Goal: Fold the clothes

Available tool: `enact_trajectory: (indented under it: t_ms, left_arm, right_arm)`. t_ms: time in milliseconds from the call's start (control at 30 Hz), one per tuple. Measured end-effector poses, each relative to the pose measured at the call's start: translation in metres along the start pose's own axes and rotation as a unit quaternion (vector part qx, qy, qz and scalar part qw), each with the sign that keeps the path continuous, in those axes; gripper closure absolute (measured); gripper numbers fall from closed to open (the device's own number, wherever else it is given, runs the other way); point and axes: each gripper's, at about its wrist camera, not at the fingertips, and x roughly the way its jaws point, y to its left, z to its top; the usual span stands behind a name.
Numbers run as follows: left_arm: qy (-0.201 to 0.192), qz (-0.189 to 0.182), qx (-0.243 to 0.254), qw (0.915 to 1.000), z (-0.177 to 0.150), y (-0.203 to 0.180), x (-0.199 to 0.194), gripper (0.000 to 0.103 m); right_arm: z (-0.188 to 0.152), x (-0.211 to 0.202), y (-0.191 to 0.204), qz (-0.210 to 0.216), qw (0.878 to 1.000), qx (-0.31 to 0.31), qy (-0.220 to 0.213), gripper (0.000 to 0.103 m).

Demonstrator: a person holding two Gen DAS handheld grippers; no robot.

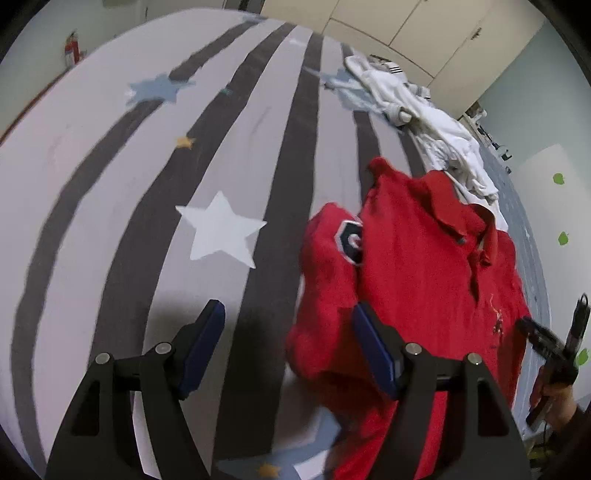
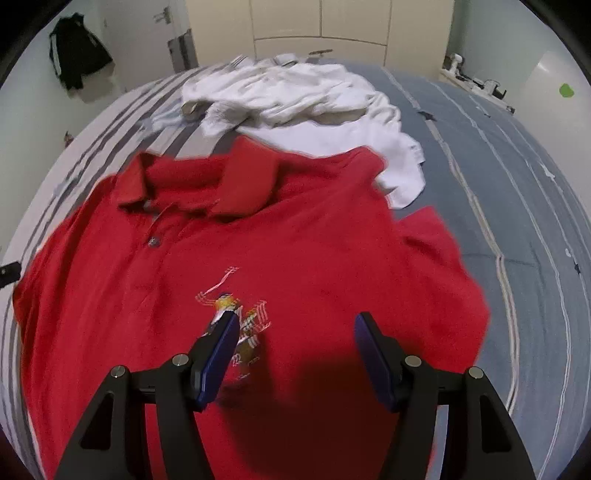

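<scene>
A red polo shirt [image 2: 303, 243] lies front side up on the bed, collar toward the far side, an embroidered logo [image 2: 240, 317] on its chest. In the left wrist view the red polo shirt [image 1: 424, 280] has its near sleeve with a dark patch [image 1: 349, 242] folded onto the body. My left gripper [image 1: 288, 314] hangs open over the shirt's left edge, one finger above the striped sheet, the other above the sleeve. My right gripper [image 2: 293, 325] stands open just above the shirt's chest, nothing between its fingers.
A crumpled pile of white clothes [image 2: 295, 99] lies beyond the red shirt's collar. The bed has a grey striped sheet with stars [image 1: 218, 229] on the left and a blue striped cover [image 2: 517, 206] on the right. Cupboards [image 2: 321, 26] stand behind. A hand with the other gripper [image 1: 550, 347] shows at right.
</scene>
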Motion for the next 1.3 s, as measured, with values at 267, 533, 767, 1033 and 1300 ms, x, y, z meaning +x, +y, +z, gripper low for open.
enact_trajectory:
  t_ms: [267,533,767,1033,1300]
  left_arm:
    - [0.026,0.002,0.054,0.9982,0.012,-0.017,0.038,0.066]
    - [0.005,0.034,0.073,0.9968,0.019,-0.025,0.035,0.099]
    - [-0.039,0.106,0.022,0.9934,0.036,0.019,-0.021,0.099]
    - [0.051,0.12,-0.056,0.9899,0.02,0.07,-0.015,0.079]
    - [-0.034,0.134,-0.125,0.9824,0.018,0.088,-0.052,0.044]
  right_arm:
    - [-0.003,0.021,0.019,-0.022,0.998,0.052,0.003,0.042]
    - [0.015,0.05,0.027,-0.014,0.999,0.044,0.012,0.042]
    - [0.024,0.064,0.024,-0.007,0.999,0.029,0.03,0.042]
    - [0.028,0.074,0.016,-0.005,0.999,0.012,0.037,0.036]
    - [0.029,0.076,0.014,0.002,0.999,0.004,0.038,0.035]
